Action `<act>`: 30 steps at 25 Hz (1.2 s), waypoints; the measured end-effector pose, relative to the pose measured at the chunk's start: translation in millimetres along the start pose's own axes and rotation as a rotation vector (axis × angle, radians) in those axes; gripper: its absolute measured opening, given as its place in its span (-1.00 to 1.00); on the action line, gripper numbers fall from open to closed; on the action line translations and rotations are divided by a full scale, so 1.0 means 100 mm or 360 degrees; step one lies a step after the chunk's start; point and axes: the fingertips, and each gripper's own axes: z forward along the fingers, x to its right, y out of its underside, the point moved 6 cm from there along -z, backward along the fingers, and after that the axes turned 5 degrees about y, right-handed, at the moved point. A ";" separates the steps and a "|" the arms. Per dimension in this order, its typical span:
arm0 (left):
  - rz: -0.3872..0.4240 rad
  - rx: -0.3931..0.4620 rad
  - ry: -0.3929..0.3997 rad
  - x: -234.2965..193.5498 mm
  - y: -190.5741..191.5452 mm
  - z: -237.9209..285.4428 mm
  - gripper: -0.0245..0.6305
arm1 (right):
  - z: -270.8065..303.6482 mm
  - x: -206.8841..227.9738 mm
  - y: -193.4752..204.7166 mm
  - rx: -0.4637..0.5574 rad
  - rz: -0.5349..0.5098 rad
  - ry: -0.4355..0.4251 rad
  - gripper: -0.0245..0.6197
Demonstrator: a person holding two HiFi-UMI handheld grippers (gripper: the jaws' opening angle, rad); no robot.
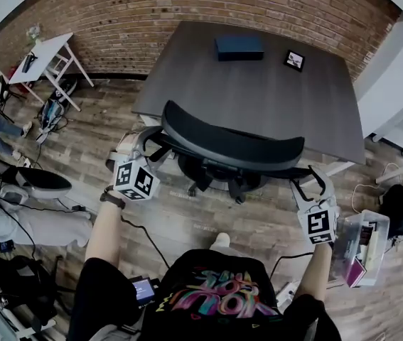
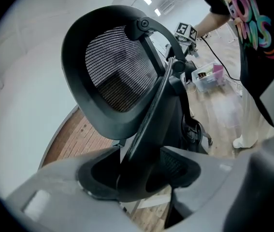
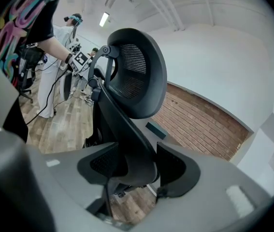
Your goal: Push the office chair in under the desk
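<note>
A black mesh-back office chair [image 1: 229, 144] stands at the front edge of the dark desk [image 1: 258, 84], its seat partly beneath the top. My left gripper [image 1: 138, 146] is at the chair's left armrest; in the left gripper view the armrest [image 2: 141, 153] lies between the jaws of the left gripper [image 2: 144, 170], and the pads do not clearly press on it. My right gripper [image 1: 308, 187] is at the right armrest. In the right gripper view that armrest [image 3: 137, 163] fills the gap of the right gripper [image 3: 137, 170], with both pads against it.
A dark blue box [image 1: 239, 46] and a small framed picture [image 1: 294, 60] lie on the desk. A clear plastic bin [image 1: 361, 247] sits on the floor at my right. At the left are a white table [image 1: 45, 55], another chair [image 1: 41, 182], cables and a seated person.
</note>
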 end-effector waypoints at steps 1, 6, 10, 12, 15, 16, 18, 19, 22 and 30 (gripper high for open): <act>-0.0007 -0.0007 -0.0017 -0.03 0.01 0.04 -0.16 | 0.04 0.02 0.00 0.0005 0.0000 0.0004 -0.18; -0.0040 -0.0035 -0.0079 -0.17 0.01 0.21 -0.13 | 0.22 0.15 -0.02 0.0023 -0.0008 0.0011 -0.17; -0.0025 -0.0003 -0.0055 -0.27 0.01 0.34 -0.13 | 0.33 0.23 0.00 -0.0009 -0.0007 0.0020 -0.17; -0.0021 0.0028 -0.0063 -0.30 0.01 0.39 -0.13 | 0.39 0.27 0.00 -0.0024 -0.0009 0.0025 -0.17; -0.0007 0.0075 -0.0073 -0.32 0.01 0.47 -0.13 | 0.47 0.33 0.02 -0.0073 -0.0001 0.0037 -0.16; -0.0001 0.0090 -0.0072 -0.33 0.00 0.51 -0.13 | 0.50 0.35 0.02 -0.0087 0.0003 0.0041 -0.16; 0.0010 0.0118 -0.0069 -0.36 -0.02 0.57 -0.13 | 0.55 0.41 0.05 -0.0099 0.0011 0.0051 -0.15; 0.0013 0.0127 -0.0067 -0.38 -0.03 0.59 -0.13 | 0.57 0.44 0.06 -0.0101 0.0016 0.0058 -0.15; 0.0020 0.0138 -0.0066 -0.43 -0.07 0.70 -0.13 | 0.66 0.53 0.10 -0.0124 0.0029 0.0079 -0.14; 0.0017 0.0170 -0.0042 -0.43 -0.16 0.80 -0.13 | 0.76 0.68 0.19 -0.0147 0.0029 0.0098 -0.12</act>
